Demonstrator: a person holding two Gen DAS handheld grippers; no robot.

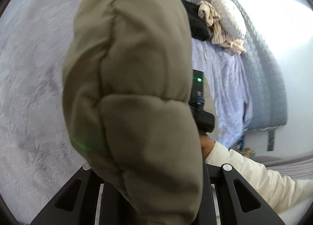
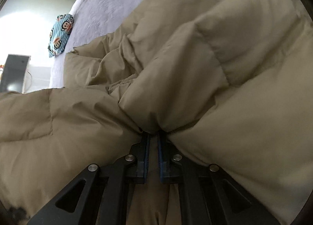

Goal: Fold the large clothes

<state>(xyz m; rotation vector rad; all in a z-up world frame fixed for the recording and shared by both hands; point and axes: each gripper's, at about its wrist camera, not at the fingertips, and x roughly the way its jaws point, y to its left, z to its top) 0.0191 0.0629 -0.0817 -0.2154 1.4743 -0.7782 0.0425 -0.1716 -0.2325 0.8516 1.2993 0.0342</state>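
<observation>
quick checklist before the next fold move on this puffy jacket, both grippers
1. Right gripper pinching the khaki puffer jacket: ok, fabric bunched between its fingers.
2. Left gripper holding the jacket: ok, a padded section hangs lifted from it; fingertips hidden.
3. Jacket laid flat: not ok, crumpled.
4. Bare bedspread to fold onto: ok.
5. Clothes pile clear of the jacket: ok.
6. Zipper closed: cannot tell.

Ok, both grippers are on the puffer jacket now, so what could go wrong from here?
1. The right gripper pinches only a small bunch of the khaki puffer jacket; slick padded fabric might slip out when lifted.
2. The jacket drapes over the left gripper and hides its fingertips, so that hold can't be checked.
3. The clothes pile sits close on the bed; a swinging jacket could drag it.
</observation>
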